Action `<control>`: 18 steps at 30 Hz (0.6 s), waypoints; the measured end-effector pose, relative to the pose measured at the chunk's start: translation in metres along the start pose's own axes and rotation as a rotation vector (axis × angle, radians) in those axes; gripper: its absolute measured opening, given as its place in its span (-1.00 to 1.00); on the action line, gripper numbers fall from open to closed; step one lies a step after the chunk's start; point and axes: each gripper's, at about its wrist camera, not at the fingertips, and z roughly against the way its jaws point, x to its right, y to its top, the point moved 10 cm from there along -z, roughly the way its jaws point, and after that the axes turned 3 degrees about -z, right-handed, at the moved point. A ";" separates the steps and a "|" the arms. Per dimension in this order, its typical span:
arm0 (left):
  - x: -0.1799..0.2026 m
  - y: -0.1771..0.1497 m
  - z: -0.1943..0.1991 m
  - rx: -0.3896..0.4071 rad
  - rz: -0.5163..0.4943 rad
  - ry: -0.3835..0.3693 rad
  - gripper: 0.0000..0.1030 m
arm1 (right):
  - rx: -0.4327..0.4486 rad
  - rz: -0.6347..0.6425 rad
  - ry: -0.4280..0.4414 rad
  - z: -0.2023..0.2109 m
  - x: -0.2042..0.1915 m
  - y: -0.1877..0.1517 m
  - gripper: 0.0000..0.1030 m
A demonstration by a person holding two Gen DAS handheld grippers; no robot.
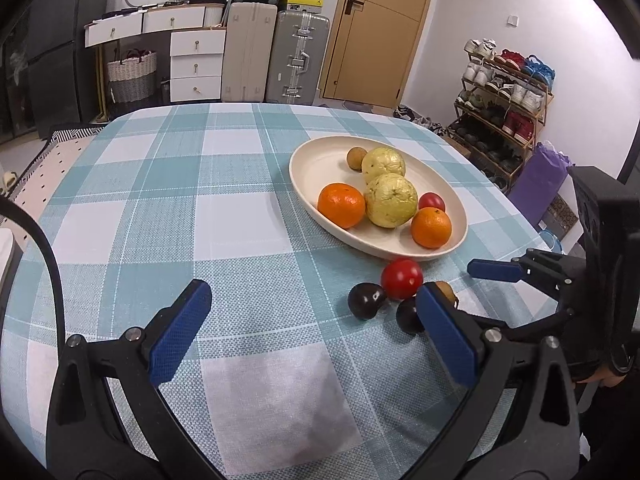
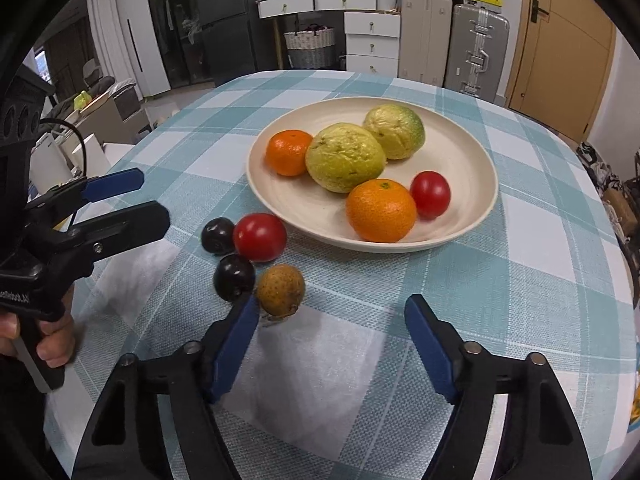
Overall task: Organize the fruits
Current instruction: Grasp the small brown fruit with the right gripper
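Fruit cluster beside plate (image 2: 472,152): 2 dark plums (image 2: 234,278), tomato (image 2: 260,237), brown fruit (image 2: 281,289); both grippers (image 2: 332,344) open, empty.

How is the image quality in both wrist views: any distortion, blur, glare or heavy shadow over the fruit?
Left wrist view: strong fisheye bending of the door, black vignette at the corners, fruit on the plate sharp, soft shadows only. Right wrist view: same barrel distortion, loose tomato and brown fruit sharp, small highlights on the tomato, no washed-out glare.
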 end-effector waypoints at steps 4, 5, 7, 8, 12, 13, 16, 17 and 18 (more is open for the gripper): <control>0.002 0.000 -0.001 0.000 -0.010 0.002 0.98 | 0.000 0.019 0.018 -0.002 -0.009 0.001 0.29; 0.002 0.001 -0.001 0.001 -0.011 0.003 0.98 | 0.001 0.019 0.022 -0.003 -0.010 0.002 0.25; 0.002 0.001 0.000 0.003 -0.012 0.002 0.98 | 0.004 0.016 0.037 -0.003 -0.013 0.003 0.16; 0.002 0.001 0.000 0.002 -0.011 0.003 0.98 | 0.005 0.015 0.043 -0.003 -0.014 0.004 0.10; 0.002 0.000 0.000 0.000 -0.006 0.002 0.98 | 0.015 0.004 0.080 -0.003 -0.017 0.008 -0.13; 0.002 0.000 0.000 -0.001 -0.005 0.002 0.98 | 0.019 0.005 0.093 -0.002 -0.019 0.009 -0.17; 0.001 0.000 0.000 -0.003 0.000 0.003 0.98 | 0.035 0.011 0.110 0.000 -0.023 0.010 -0.44; 0.001 0.000 -0.001 -0.003 0.000 0.003 0.98 | 0.041 0.015 0.114 0.002 -0.025 0.010 -0.51; 0.001 0.000 0.000 -0.003 0.001 0.003 0.98 | 0.043 0.017 0.114 0.002 -0.025 0.010 -0.51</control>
